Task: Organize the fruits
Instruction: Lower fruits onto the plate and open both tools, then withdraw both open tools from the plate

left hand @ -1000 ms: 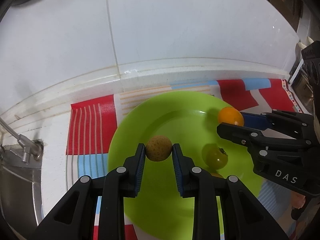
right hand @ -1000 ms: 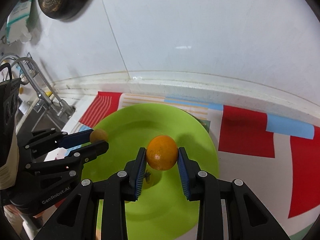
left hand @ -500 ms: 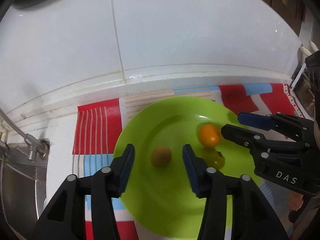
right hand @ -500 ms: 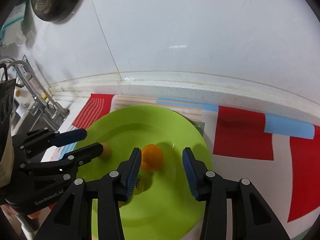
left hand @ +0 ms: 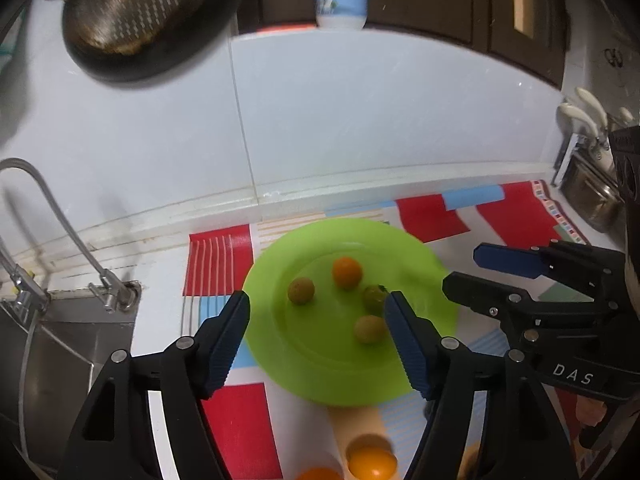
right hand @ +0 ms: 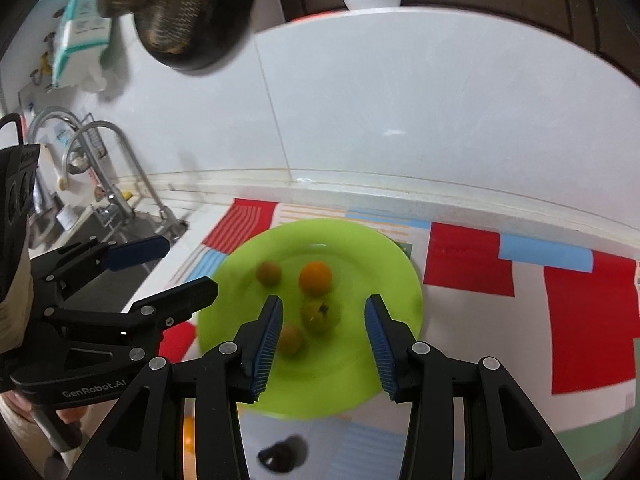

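A lime green plate lies on a striped mat and holds several fruits: an orange, a brown round fruit, a green tomato and another brownish fruit. My left gripper is open and empty, above the plate's near side. My right gripper is open and empty, above the plate; it also shows in the left wrist view. Two more orange fruits lie on the mat near the bottom edge.
A steel sink with a faucet is to the left. A white tiled wall rises behind the counter. A dark colander hangs above. A knife rack stands at the far right. A small dark object lies on the mat.
Both grippers have let go of their fruits, opened wider and drawn back and up from the plate. The brown fruit and the orange now rest on the plate.
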`<state>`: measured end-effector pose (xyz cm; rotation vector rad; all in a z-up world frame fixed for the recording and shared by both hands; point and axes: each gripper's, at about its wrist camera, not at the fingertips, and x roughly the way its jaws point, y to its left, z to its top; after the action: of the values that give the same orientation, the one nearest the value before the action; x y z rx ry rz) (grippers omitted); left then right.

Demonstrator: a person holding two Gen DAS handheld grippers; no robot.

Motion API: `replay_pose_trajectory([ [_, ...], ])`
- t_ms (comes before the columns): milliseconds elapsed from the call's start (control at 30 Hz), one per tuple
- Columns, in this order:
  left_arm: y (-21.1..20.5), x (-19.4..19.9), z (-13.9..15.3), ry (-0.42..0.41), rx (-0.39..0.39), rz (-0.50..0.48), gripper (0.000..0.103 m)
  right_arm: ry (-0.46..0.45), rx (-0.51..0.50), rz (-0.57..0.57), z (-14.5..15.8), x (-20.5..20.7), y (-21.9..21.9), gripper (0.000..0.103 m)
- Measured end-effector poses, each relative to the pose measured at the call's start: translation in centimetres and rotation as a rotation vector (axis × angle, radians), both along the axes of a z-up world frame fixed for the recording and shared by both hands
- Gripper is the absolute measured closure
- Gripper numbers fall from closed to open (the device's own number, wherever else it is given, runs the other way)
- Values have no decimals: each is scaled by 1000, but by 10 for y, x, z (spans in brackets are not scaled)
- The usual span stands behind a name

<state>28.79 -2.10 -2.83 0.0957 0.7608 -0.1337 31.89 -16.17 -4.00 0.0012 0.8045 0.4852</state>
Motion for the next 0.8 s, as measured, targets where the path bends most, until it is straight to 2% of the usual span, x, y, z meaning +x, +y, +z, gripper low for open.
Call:
replay_pose_trajectory([
  [367, -4, -69, 25, -87, 29, 8, 24, -44, 8, -8, 25, -60, -12, 59],
  [800, 10, -136, 25, -103, 17, 52, 21, -107, -38, 7, 41, -123, -1, 59],
])
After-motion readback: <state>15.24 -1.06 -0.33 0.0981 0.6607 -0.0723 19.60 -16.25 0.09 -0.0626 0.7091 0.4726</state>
